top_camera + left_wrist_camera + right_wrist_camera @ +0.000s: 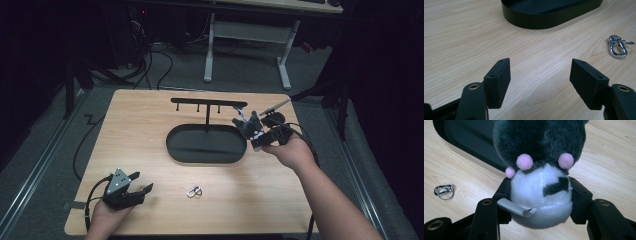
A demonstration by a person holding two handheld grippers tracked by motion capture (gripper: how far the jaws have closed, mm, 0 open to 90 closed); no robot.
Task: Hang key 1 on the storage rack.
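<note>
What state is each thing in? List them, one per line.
Plush toy: clamped between the right tongs, held above the table beside the stand.
Left tongs: open, holding nothing, low over the table.
Metal clip: lying flat on the table, untouched.
Hook stand: upright on its oval tray base, nothing hanging on its hooks.

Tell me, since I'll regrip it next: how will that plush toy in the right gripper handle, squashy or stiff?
The plush toy looks soft: its white belly bulges between the right gripper pads, so it probably squashes rather than resists. The fluffy fur suggests it is light and unlikely to slip. Being rounded, it might roll or flop if set on the table.
</note>
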